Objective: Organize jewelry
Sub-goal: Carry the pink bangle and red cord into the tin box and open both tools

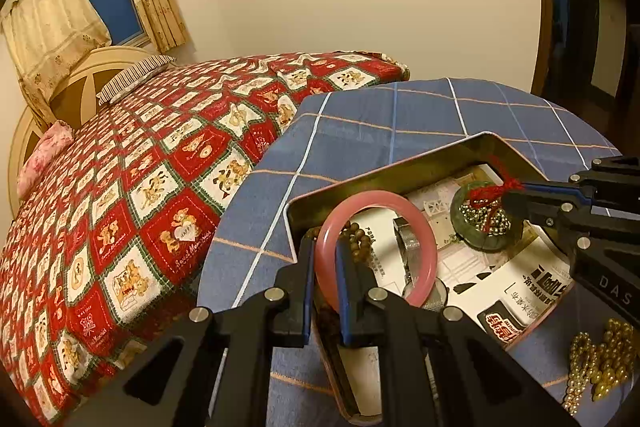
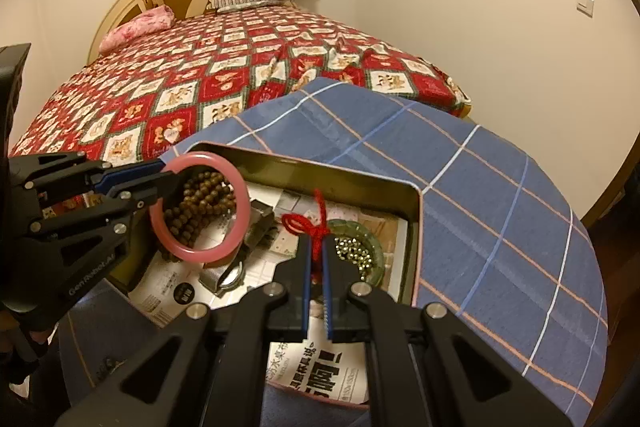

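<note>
while the left gripper (image 1: 325, 259) holds its jaws pinched on the pink bangle (image 1: 416, 239) above the tin box (image 1: 400, 163) on the bench, the right gripper (image 2: 317, 259) has its jaws pressed on the red cord (image 2: 308, 225) of the green pendant (image 2: 374, 245) just ahead.

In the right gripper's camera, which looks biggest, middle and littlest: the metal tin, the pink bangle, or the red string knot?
1. Metal tin, biggest by far; it holds the other jewelry.
2. Pink bangle, held over the tin by the left gripper.
3. Red string knot, littlest, pinched by the right gripper.
</note>
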Demonstrator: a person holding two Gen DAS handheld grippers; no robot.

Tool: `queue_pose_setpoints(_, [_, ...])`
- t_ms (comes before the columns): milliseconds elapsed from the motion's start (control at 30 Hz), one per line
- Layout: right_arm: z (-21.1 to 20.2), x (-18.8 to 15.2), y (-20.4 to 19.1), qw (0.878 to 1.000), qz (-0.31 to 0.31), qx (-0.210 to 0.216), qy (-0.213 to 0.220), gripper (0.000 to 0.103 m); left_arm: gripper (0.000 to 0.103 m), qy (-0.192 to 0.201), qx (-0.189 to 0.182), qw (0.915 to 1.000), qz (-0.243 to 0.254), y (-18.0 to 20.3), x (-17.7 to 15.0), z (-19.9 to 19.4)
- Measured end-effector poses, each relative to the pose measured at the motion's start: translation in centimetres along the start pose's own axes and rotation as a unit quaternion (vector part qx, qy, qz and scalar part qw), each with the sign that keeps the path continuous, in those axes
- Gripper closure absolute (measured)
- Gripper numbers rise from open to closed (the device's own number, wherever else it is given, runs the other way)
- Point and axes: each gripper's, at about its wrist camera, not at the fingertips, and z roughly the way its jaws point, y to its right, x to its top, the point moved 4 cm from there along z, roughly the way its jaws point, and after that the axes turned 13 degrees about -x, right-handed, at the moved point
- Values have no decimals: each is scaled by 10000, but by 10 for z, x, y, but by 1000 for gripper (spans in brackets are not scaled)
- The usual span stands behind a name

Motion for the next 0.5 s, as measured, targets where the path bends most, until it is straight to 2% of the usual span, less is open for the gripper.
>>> queue_pose_setpoints(500, [1,-6,-3,10000,-29,-19,-48,95,93,-61,21,10000,19,0,-4,2])
